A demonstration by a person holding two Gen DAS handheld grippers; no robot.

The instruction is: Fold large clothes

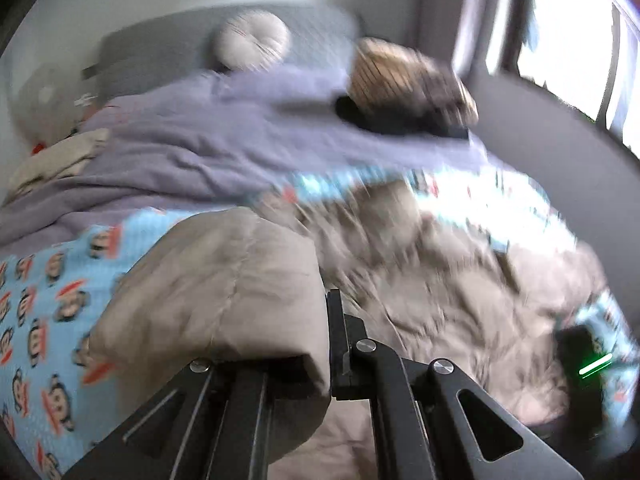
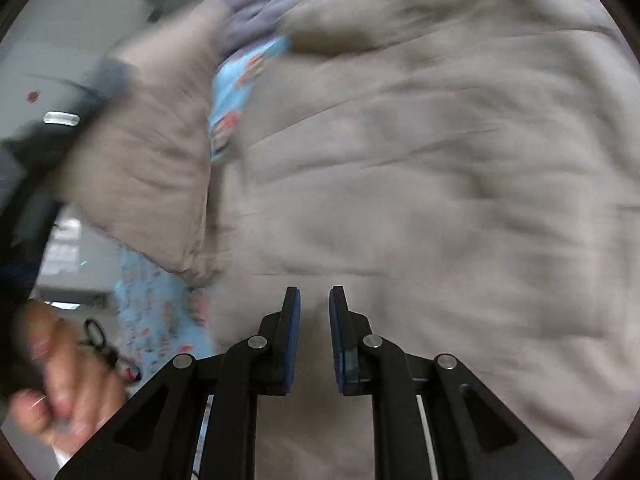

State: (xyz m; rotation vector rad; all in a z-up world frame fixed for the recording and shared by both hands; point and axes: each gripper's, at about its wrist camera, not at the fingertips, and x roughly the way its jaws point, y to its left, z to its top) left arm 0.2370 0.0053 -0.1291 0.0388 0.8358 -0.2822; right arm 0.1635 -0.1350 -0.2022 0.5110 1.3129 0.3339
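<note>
A beige quilted jacket (image 1: 420, 300) lies spread on the bed and fills most of the right wrist view (image 2: 420, 160). My left gripper (image 1: 326, 320) is shut on a thick fold of it (image 1: 224, 280), lifted over the sheet; the fabric drapes over and hides its left finger. That lifted fold (image 2: 152, 152) also shows from the right wrist, with the dark left tool (image 2: 60, 140) beside it. My right gripper (image 2: 314, 292) hovers over the jacket's body with its jaws a narrow gap apart and nothing pinched between the blue pads (image 2: 294, 320). Both views are motion-blurred.
A blue monkey-print sheet (image 1: 44, 300) covers the bed, with a purple blanket (image 1: 180, 152) bunched behind. A round pillow (image 1: 252, 44) leans on the grey headboard (image 1: 160, 52); a striped cushion (image 1: 404, 76) lies near the window (image 1: 560, 52). A person's hand (image 2: 60, 380) and glasses (image 2: 96, 332) show at lower left.
</note>
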